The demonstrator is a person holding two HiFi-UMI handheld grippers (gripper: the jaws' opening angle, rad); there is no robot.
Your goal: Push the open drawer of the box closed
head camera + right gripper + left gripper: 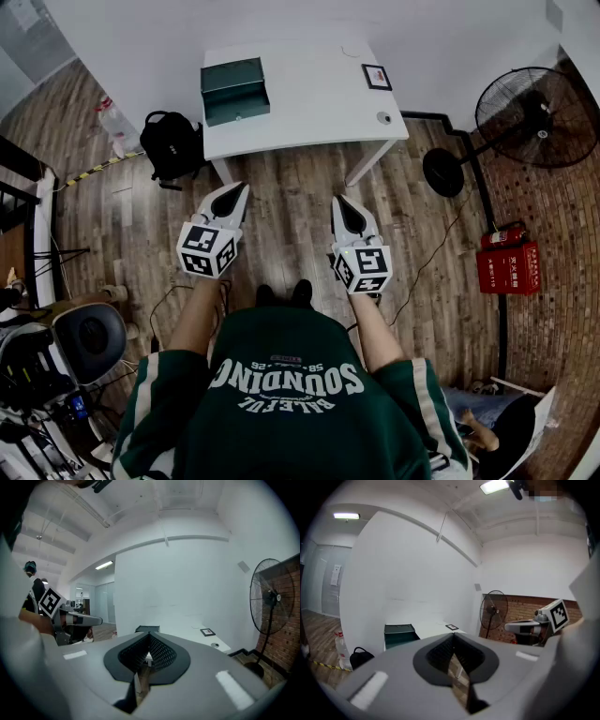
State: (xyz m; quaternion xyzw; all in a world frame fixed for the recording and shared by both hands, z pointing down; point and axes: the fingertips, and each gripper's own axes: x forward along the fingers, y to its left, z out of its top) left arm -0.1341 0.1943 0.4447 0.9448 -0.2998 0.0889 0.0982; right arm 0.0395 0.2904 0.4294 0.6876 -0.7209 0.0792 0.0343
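Head view: the green box (234,91) is sitting at the tabletop's (314,98) left end. The left hand-held gripper (234,194) and right hand-held gripper (345,202) are hanging well short of the tabletop, jaws together, empty.

Left gripper view: I'd be stepping in and pushing the drawer front squarely.

Right gripper view: not seeing what's inside the drawer.

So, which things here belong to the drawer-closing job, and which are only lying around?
Job: green box, white table, left gripper, right gripper.
Lying about: black backpack, standing fan, small frame, red fire-extinguisher box.
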